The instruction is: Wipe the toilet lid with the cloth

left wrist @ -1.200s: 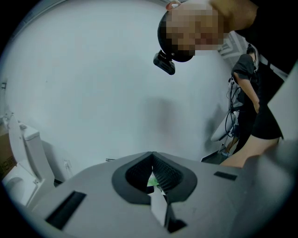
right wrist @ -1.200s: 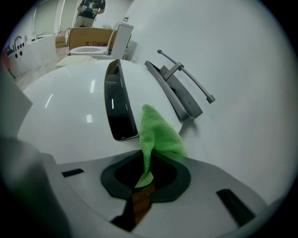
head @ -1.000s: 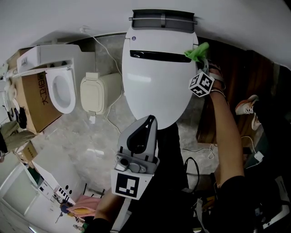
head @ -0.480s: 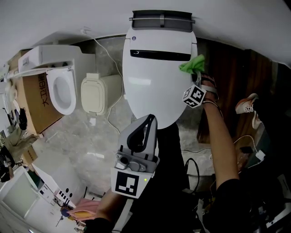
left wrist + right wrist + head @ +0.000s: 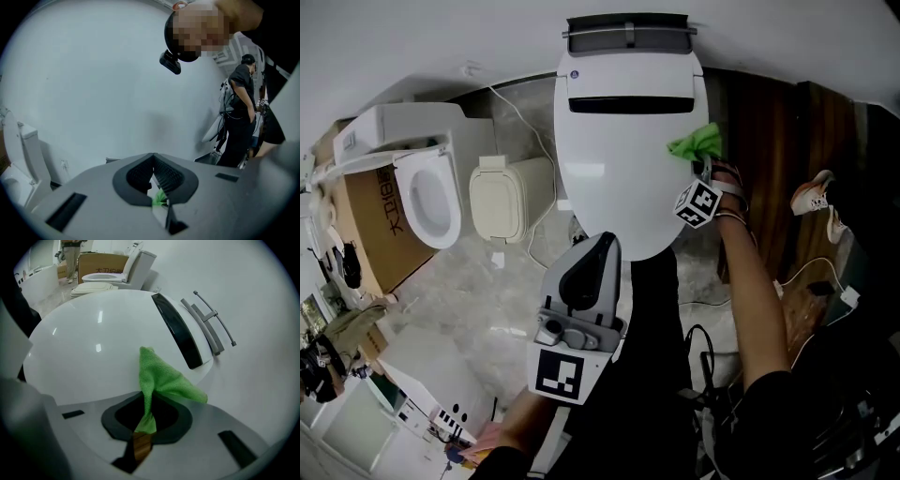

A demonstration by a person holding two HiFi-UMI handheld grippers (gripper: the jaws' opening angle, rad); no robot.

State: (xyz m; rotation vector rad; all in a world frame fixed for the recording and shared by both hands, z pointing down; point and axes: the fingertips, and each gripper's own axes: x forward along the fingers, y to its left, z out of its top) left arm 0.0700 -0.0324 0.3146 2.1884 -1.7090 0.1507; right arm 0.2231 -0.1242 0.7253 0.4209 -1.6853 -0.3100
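Here's the right gripper (image 5: pixel 708 167), jaws pinched tight on one corner of the green cloth (image 5: pixel 696 143), and the rest of the cloth fans out ahead of its tips onto the right-hand edge of the toilet lid (image 5: pixel 619 178). From the gripper's own camera, only a fold of the cloth (image 5: pixel 161 378) lies on the white surface; the broad dome of the lid (image 5: pixel 93 348) stretches away to the gripper's left, unwiped as far as I can judge. The dark strip (image 5: pixel 180 336) sits ahead and to its right. To do this well, I'd tip the gripper down so more of the cloth lies flat, then drag it in slow overlapping passes across the curve. The left gripper (image 5: pixel 602 246) hangs back near the lid's front rim, jaws together with nothing in them.
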